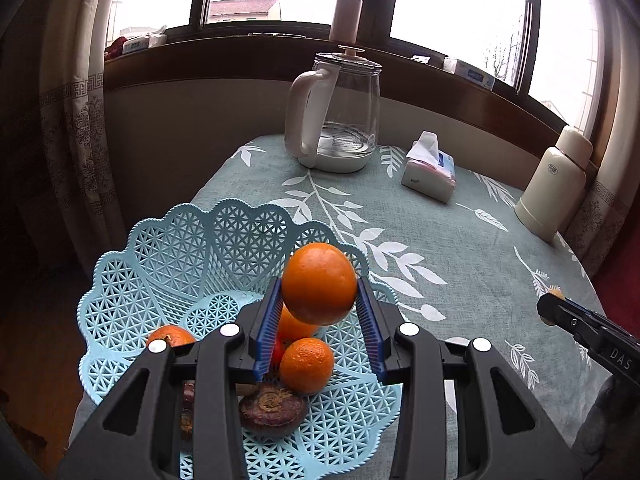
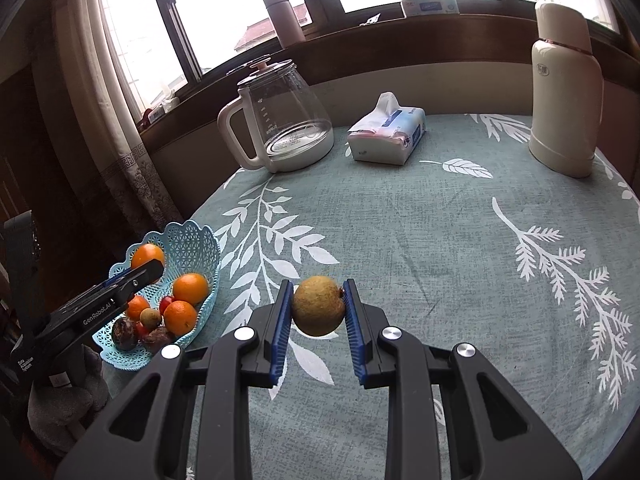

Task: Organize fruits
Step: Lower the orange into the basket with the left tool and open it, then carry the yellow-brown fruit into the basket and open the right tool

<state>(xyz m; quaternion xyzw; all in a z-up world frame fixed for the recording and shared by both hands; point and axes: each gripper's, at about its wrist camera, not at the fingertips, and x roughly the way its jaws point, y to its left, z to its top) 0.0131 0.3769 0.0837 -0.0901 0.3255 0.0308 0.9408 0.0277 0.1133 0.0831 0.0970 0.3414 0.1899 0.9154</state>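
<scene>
Left gripper [image 1: 319, 312] jaws pinched round glossy orange [image 1: 319, 283] above pale-blue lattice plastic basket [image 1: 168, 248]; lower before release. Right gripper [image 2: 318, 312] jaws pinched brownish-yellow round fruit [image 2: 318, 306] over bench.

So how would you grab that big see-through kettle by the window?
By its white handle. The glass kettle has a wide, smooth, rounded body, likely too broad for the jaws, while the handle is a slim upright loop. It juts toward the basket side, so come from there, fingers level, closing across the loop.
</scene>
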